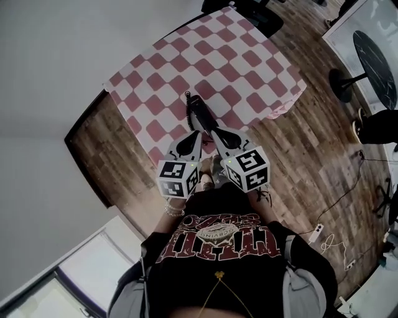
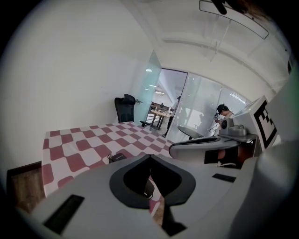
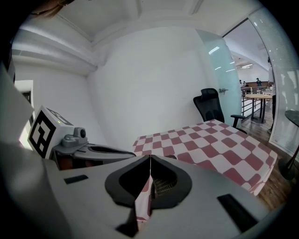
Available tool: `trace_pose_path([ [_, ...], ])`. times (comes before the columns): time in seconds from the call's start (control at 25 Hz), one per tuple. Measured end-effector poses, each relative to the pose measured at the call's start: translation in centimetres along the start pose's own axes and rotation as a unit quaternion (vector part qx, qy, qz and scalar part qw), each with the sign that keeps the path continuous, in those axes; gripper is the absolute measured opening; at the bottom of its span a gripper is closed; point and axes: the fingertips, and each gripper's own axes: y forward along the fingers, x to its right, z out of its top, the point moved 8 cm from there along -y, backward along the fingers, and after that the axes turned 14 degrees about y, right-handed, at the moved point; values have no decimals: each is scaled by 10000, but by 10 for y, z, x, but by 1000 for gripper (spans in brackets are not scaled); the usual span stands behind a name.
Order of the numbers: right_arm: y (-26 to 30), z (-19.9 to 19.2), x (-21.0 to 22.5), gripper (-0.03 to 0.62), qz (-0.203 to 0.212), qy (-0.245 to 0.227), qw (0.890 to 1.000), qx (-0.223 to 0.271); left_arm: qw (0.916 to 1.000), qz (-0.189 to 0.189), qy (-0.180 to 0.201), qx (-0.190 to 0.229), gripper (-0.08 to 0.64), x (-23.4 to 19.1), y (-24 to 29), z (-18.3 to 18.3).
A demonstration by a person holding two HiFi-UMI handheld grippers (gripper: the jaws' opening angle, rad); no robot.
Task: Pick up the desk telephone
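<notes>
The black desk telephone (image 1: 196,107) lies near the front edge of a table (image 1: 249,68) covered in a red-and-white checked cloth. Both grippers hover side by side just short of it, pointing at it. My left gripper (image 1: 199,132) is shut with nothing in it. My right gripper (image 1: 213,131) is also shut and empty. In the left gripper view the jaws (image 2: 149,156) meet at their tips, and part of the telephone (image 2: 117,157) peeks over them. In the right gripper view the shut jaws (image 3: 150,157) hide most of the telephone (image 3: 161,186).
A black office chair (image 1: 261,15) stands at the table's far end. A round dark table (image 1: 373,59) is off to the right on the wooden floor. Cables and a power strip (image 1: 317,233) lie on the floor to the right. A person (image 2: 222,112) stands beyond a glass wall.
</notes>
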Motion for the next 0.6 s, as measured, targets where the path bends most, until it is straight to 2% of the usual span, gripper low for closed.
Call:
trace_pose_path([
  [0.32,32,12,17,18,211,-169,9990,-345,9994,186,-220,-201,6,-20,20,-1],
  [0.6,51,19,33,18,404,-233,9974,-557,9983,239,-239,-473,8,-28,37,-2],
])
